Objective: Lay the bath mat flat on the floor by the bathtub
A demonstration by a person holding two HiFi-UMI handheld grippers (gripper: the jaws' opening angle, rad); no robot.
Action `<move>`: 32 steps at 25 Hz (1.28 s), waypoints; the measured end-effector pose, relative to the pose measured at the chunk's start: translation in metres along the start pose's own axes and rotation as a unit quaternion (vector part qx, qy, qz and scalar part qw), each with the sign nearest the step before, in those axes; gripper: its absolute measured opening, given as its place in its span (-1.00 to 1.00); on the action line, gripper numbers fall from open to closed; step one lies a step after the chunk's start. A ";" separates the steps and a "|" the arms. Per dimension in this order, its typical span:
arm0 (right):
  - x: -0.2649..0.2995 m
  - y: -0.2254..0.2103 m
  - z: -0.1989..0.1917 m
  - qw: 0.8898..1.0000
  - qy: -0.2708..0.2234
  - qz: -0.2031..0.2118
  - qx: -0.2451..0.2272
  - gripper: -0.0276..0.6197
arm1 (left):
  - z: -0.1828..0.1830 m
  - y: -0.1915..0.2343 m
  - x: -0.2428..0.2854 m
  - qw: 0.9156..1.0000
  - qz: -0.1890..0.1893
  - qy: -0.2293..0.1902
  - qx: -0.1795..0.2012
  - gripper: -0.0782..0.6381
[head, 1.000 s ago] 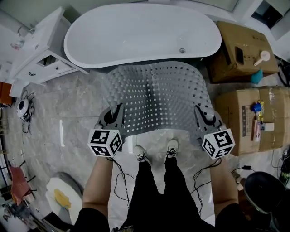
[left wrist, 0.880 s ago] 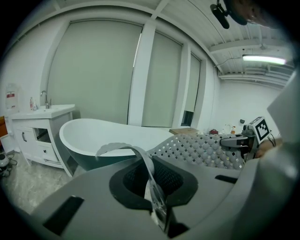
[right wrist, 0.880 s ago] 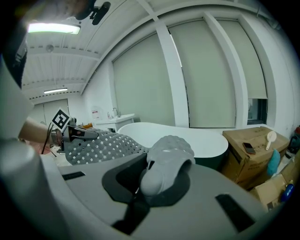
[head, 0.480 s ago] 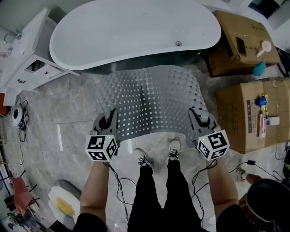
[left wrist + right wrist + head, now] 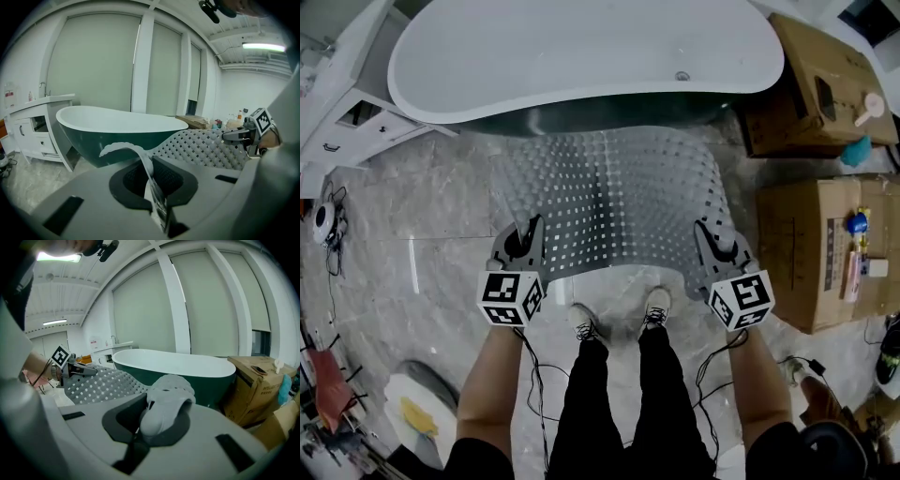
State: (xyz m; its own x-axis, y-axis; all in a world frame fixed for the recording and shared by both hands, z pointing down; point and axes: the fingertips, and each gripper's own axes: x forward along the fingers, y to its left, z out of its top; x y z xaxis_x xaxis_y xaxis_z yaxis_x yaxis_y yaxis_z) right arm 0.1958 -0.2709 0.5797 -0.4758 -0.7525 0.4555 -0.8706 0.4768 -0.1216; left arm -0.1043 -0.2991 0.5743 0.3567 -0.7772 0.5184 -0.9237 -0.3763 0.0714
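Bath mat [image 5: 609,192]: grey, w/ rows of small square holes; hanging btwn the 2 grippers and running fwd toward the bathtub [image 5: 581,56]. Its middle is bulging up in an arch, so it's not lying flat. The far edge is sitting close to the tub's base; can't tell if it's touching the floor [image 5: 422,216].
Left hand-held gripper [image 5: 528,232]: jaws nearly together, pinching the mat's near-left corner. In the left gripper view a thin strip of mat is sitting btwn the pads and curling up and away.
Right hand-held gripper [image 5: 711,232]: jaws narrow too, clamping the near-right corner. In the right gripper view the corner is folding over in a rounded lump on top of the jaws.
Bathtub: freestanding, white inside, dark green outside; lying across the top of the head view, just beyond the mat.
Floor: grey marble-look tiles, showing on both sides of the mat.
Person: standing behind the mat's near edge, shoes [image 5: 656,305] near it and btwn the 2 grippers, one forearm reaching down to each.
Cardboard boxes [image 5: 820,253]: 2, standing to the R of mat and tub, small items lying on top.
White cabinet [image 5: 342,112]: standing by the tub's L end, apart from the mat.
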 end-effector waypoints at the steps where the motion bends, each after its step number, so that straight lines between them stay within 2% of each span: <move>1: 0.007 -0.001 -0.008 1.000 0.001 -0.001 -0.002 -0.82 | -0.007 0.005 0.004 1.000 -0.002 -0.001 0.004 -0.70; 8: 0.056 -0.016 -0.064 1.000 0.005 -0.001 -0.020 -0.82 | -0.070 0.033 0.049 1.000 0.003 -0.003 0.011 -0.69; 15: 0.117 -0.031 -0.134 0.999 0.006 0.002 -0.050 -0.82 | -0.145 0.060 0.105 0.999 -0.010 -0.001 0.035 -0.68; 24: 0.204 -0.066 -0.248 0.999 0.016 -0.011 -0.032 -0.82 | -0.254 0.101 0.191 0.999 -0.008 0.001 0.032 -0.67; 32: 0.259 -0.078 -0.321 0.998 0.039 -0.003 -0.058 -0.82 | -0.330 0.131 0.242 1.000 -0.003 0.018 0.026 -0.66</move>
State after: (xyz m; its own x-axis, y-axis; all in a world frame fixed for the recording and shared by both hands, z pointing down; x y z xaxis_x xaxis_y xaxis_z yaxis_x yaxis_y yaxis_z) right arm 0.1804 -0.3572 0.9905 -0.4549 -0.7202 0.5237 -0.8509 0.5250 -0.0171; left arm -0.1856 -0.3698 0.9901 0.3564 -0.7567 0.5481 -0.9127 -0.4075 0.0309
